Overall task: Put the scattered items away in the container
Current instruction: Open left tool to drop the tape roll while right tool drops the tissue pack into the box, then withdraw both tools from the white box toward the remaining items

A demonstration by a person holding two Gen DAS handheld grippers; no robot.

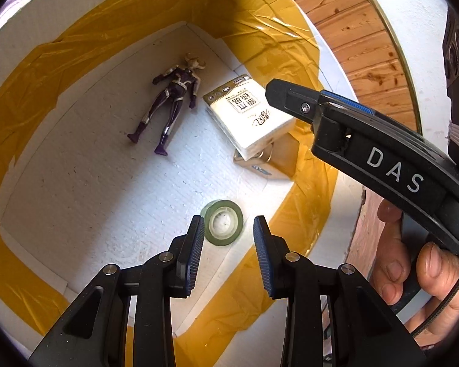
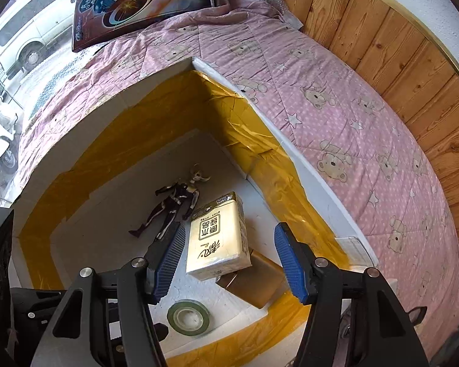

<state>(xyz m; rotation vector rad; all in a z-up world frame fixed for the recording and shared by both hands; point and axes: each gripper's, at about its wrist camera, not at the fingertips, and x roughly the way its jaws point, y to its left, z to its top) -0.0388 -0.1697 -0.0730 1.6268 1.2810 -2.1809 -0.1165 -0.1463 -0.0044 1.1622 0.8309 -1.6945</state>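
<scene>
Tissue pack sits tilted inside the foam container, perched on a brown box; it could slide off. Right claw spread, empty, straddling it. Left claw spread above the tape roll; a careless dip could knock it.

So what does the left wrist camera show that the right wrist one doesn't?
Only the left wrist view shows the right claw from outside, above the tissue pack, with a hand on its handle. Only the right wrist view shows the pink bear-print quilt, a toy box and a white van outside. Both show the foam container, the purple figure, the tape roll and a brown box under the pack.
</scene>
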